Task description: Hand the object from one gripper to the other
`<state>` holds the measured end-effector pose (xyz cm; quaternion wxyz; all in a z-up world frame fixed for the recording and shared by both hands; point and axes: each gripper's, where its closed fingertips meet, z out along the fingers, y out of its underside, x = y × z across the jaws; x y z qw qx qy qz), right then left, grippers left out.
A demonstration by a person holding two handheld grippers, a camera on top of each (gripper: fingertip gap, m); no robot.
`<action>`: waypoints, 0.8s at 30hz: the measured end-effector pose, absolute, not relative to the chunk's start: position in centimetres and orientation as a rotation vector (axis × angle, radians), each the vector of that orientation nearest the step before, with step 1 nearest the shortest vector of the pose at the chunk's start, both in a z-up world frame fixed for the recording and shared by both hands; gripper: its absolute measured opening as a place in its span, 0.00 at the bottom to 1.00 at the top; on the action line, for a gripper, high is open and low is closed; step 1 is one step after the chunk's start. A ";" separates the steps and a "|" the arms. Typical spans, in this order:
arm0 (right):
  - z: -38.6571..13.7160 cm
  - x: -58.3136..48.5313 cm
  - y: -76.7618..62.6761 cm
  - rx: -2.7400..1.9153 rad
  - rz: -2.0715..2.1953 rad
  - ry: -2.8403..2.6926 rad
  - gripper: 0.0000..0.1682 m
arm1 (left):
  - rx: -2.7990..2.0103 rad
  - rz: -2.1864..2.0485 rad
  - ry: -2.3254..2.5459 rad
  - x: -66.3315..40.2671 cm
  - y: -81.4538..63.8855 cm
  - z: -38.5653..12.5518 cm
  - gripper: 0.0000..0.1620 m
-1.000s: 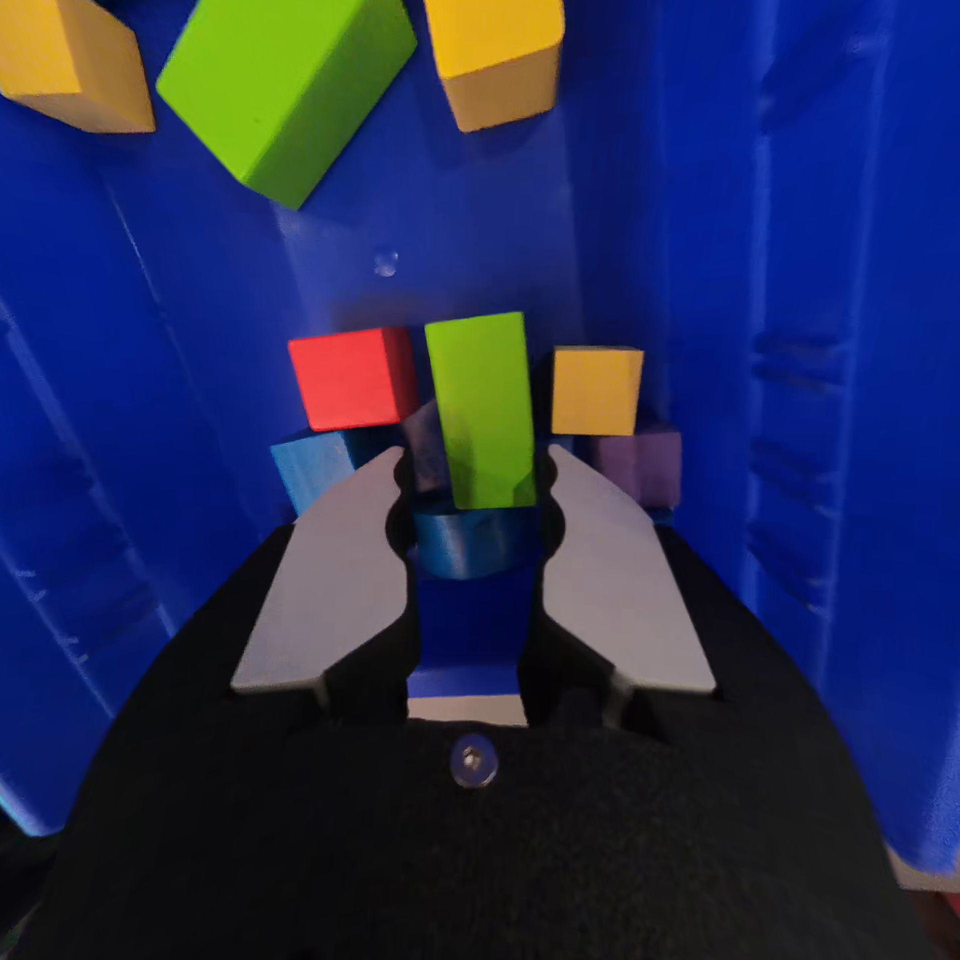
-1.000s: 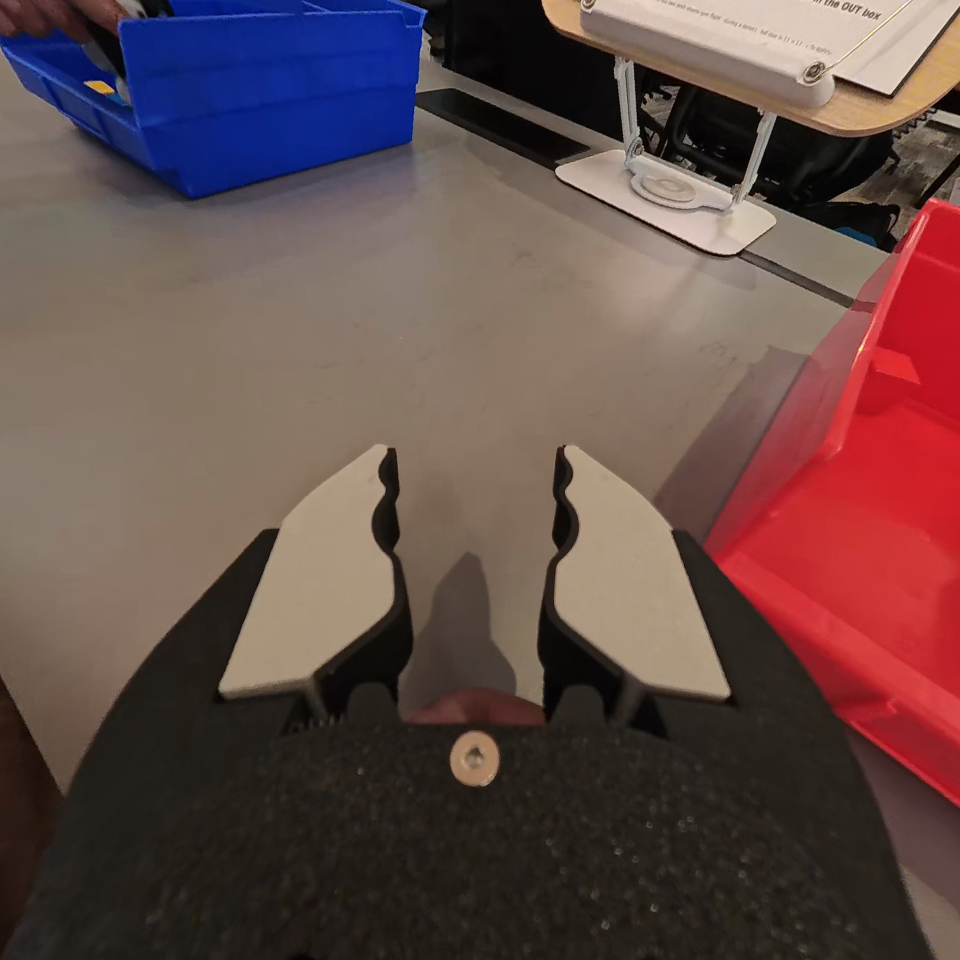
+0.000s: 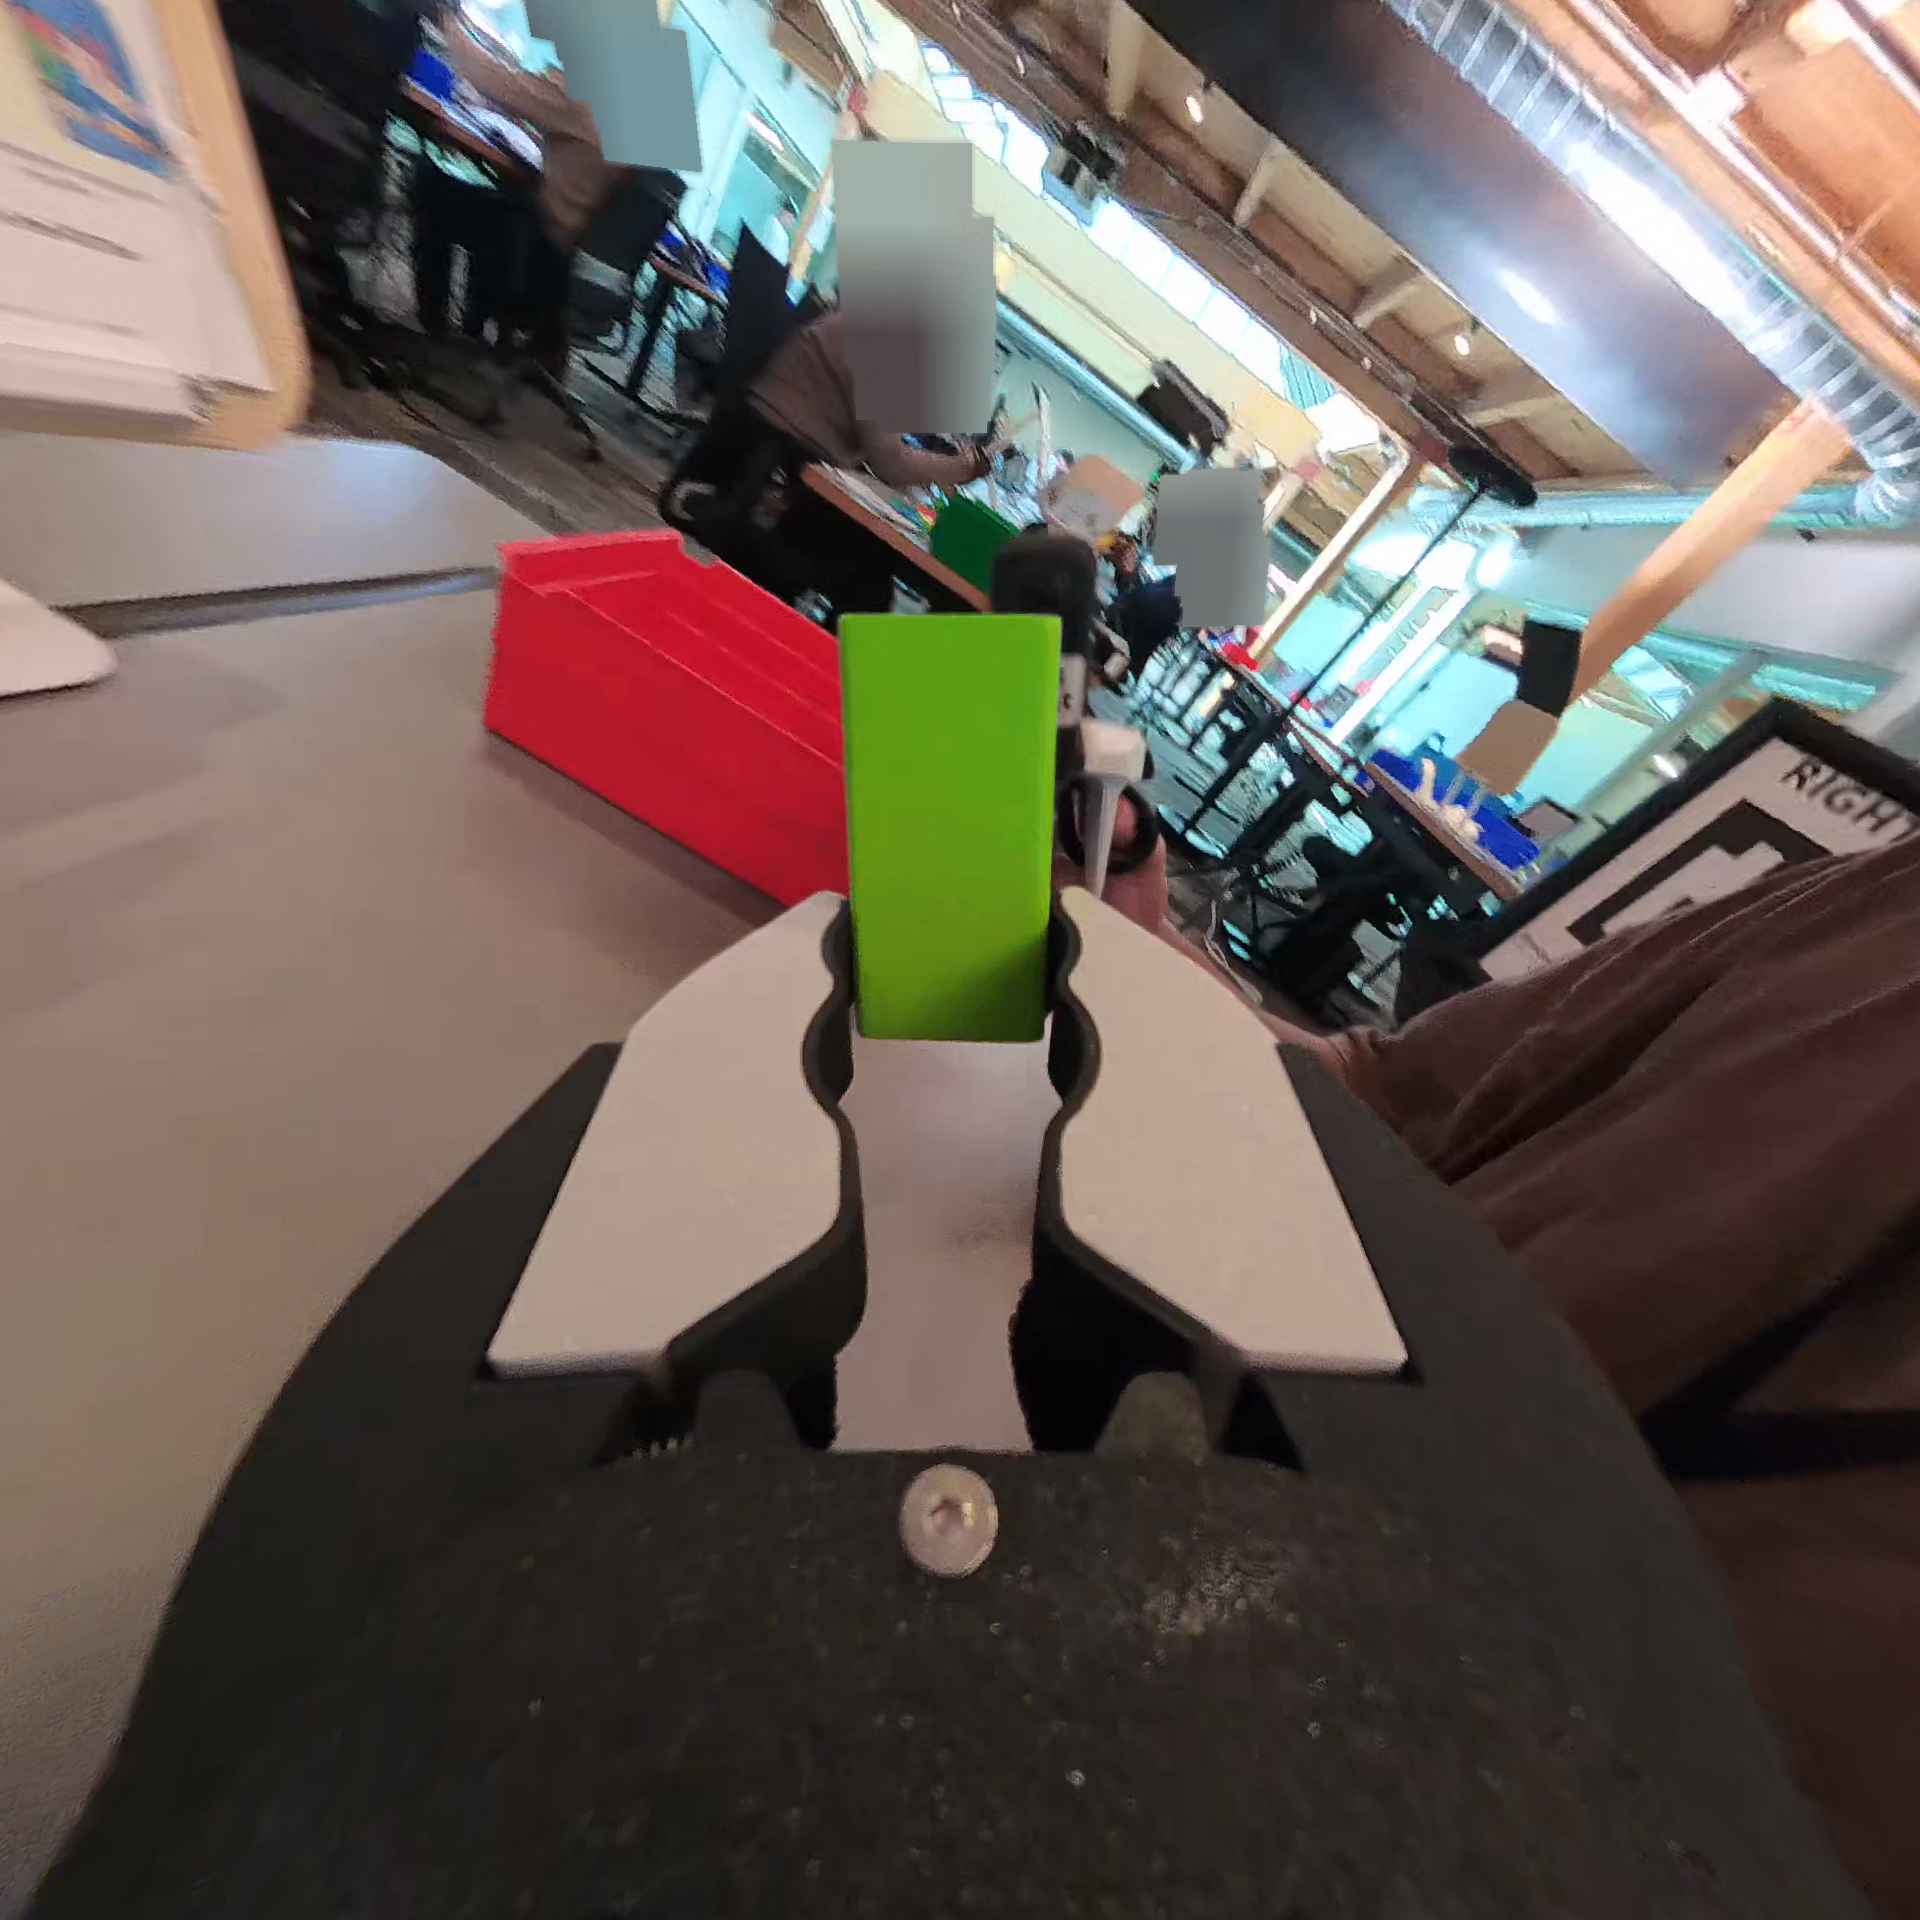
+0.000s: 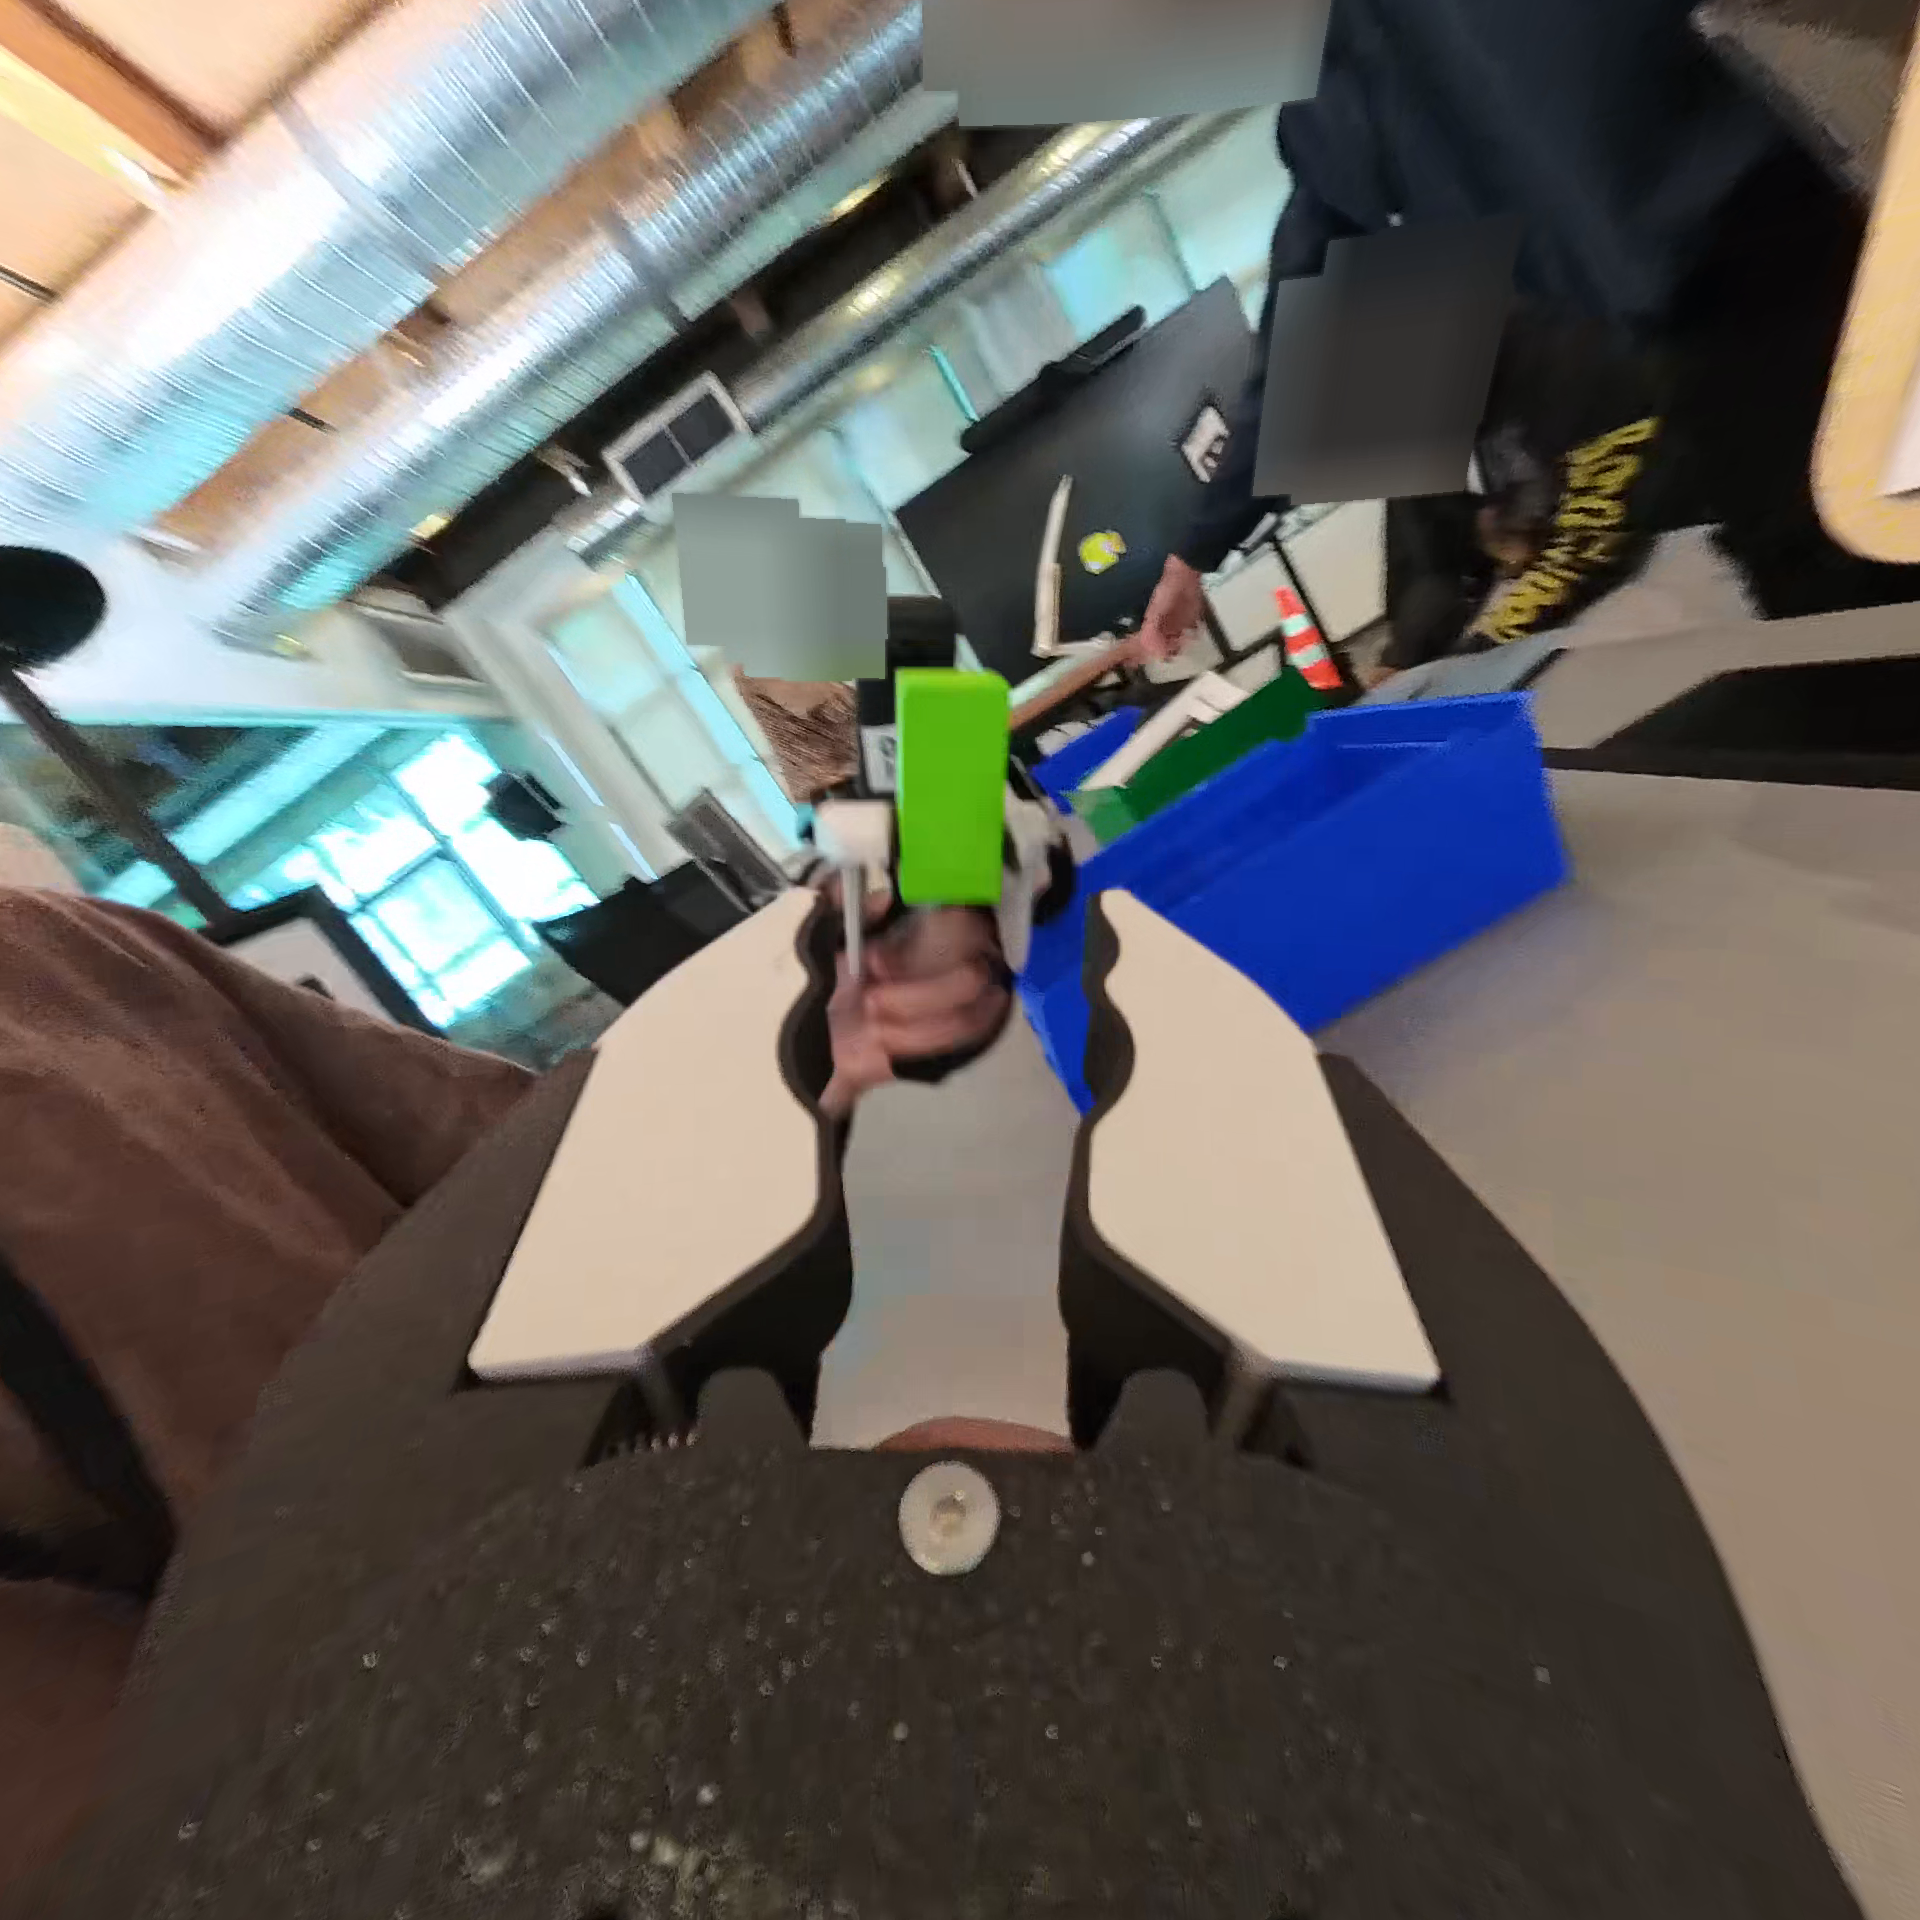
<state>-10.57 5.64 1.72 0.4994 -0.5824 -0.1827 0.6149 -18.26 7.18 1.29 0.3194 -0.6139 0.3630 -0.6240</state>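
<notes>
Block (image 3: pixel 948 821) sits clamped between left gripper (image 3: pixel 948 935) fingertips, ahead of the parted right gripper (image 4: pixel 948 920).

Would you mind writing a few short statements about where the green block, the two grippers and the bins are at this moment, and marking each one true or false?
1. The left gripper is shut on the green block. True.
2. The right gripper already grips the block. False: its jaws stand open and empty, and the block is still farther off in the other gripper.
3. The block lies inside the red bin. False: it is held in the air, and the red bin sits on the table beyond it.
4. In the right wrist view, a blue bin stands on the grey table. True.
5. The block sticks out past the left gripper's fingertips. True.
</notes>
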 end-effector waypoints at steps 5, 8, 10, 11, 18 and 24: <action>0.8 -12.0 6.7 -1.462 1.475 -0.491 0.29 | -1.634 -1.662 1.056 -12.4 5.6 -0.8 0.21; 0.1 -11.7 6.6 -1.475 1.528 -0.451 0.30 | -1.632 -1.691 1.065 -10.5 5.1 -1.5 0.21; 0.2 -11.2 6.3 -1.444 1.582 -0.412 0.29 | -1.640 -1.682 1.081 -9.5 4.9 -2.2 0.21; 0.1 -11.0 6.3 -1.437 1.590 -0.399 0.23 | -1.646 -1.683 1.093 -9.1 4.7 -2.5 0.21; -0.7 -9.1 6.5 -1.516 1.527 -0.349 0.19 | -1.743 -1.645 1.016 -8.8 4.3 -3.9 0.26; 4.3 1.1 6.9 -1.644 1.031 -0.332 0.19 | -1.822 -1.209 1.052 -14.8 2.0 -8.0 0.36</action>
